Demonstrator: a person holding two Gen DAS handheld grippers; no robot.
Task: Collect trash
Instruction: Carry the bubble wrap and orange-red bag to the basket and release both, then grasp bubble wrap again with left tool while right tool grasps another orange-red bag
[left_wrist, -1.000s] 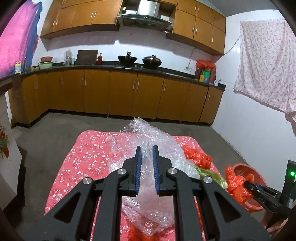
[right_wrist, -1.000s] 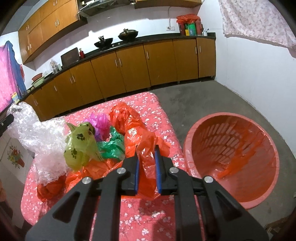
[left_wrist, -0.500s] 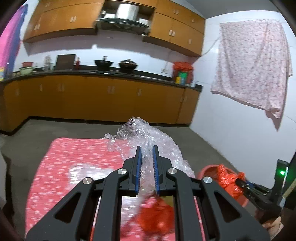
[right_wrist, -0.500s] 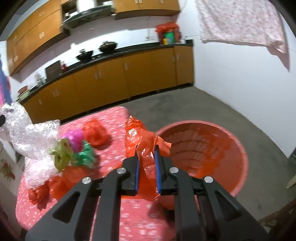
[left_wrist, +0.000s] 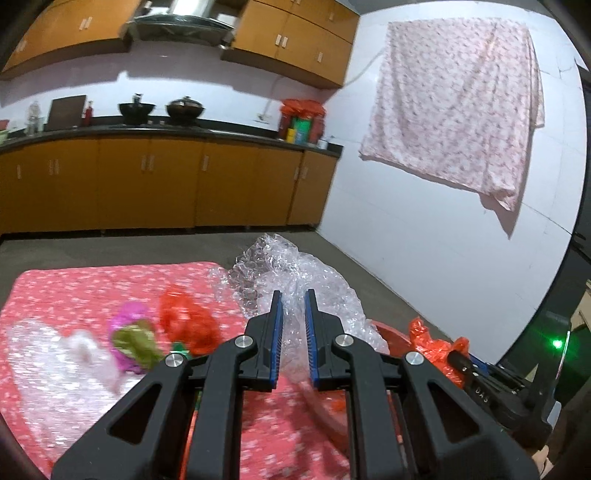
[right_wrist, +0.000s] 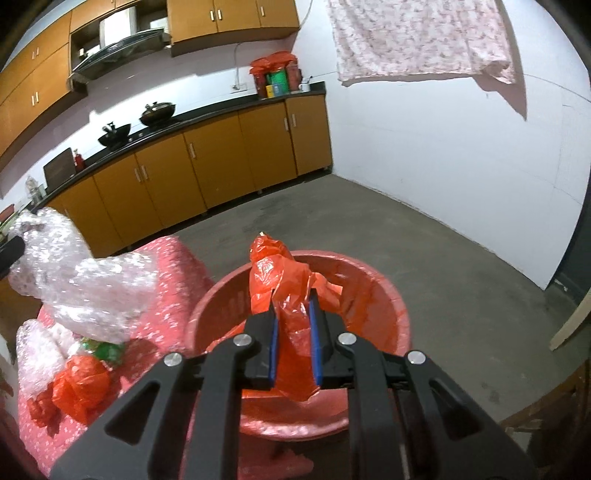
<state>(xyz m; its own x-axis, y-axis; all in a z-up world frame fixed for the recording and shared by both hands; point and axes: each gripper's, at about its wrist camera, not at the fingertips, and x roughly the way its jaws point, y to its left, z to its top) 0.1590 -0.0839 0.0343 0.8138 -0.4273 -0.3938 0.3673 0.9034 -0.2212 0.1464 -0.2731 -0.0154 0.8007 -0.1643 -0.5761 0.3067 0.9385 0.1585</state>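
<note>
Over the basket (right_wrist: 369, 280), at 12 o'clock from my right gripper (right_wrist: 292, 334), I hold the orange bag (right_wrist: 286, 280) clamped between closed jaws. A second ago this bag hung above the tabletop (right_wrist: 173, 258) with the basket off at 3 o'clock; now it hangs over the basket mouth. I judge that releasing here would drop the bag inside.

My left gripper (left_wrist: 292, 334) is closed on the bubble wrap (left_wrist: 295, 273). In that time it has swung from the tabletop centre toward the basket, whose rim (left_wrist: 391, 332) now shows at 3 o'clock, just behind the wrap. The wrap has not reached the opening; I judge one more short move is needed.

Orientation: the bag's long axis runs vertical, crumpled top pointing to 12 o'clock, tail hanging below the jaws toward 6. In the right view the wrap's long axis slants from 10 to 4 o'clock, trailing toward the tabletop.

Remaining on the tabletop: orange (left_wrist: 188, 325), green (left_wrist: 138, 339) and purple (left_wrist: 129, 310) bags, all blurred, plus more wrap (left_wrist: 55, 362).
</note>
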